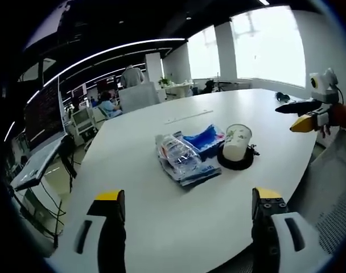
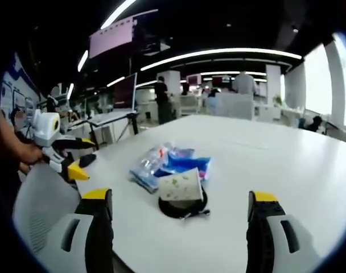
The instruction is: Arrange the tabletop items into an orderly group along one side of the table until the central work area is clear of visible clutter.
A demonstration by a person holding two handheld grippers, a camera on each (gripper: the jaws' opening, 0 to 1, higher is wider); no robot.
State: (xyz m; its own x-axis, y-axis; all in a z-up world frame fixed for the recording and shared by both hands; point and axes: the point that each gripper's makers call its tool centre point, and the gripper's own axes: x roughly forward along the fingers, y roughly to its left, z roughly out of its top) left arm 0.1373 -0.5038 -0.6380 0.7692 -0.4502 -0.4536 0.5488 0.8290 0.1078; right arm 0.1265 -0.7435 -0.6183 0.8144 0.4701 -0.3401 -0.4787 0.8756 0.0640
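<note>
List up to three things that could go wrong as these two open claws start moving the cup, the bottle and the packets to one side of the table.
1. The paper cup stands on a black disc; a nudge could tip it or slide it off.
2. The clear bottle lies on its side over the blue packets, so it may roll when they are pulled.
3. The pile sits near the table edge in the right gripper view, so a push could drop items.

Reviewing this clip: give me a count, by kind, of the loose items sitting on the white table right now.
Paper cup: 1
Black round coaster-like base under the cup: 1
Clear plastic packet: 1
Blue packet: 1
Total: 4, bunched together mid-table.
</note>
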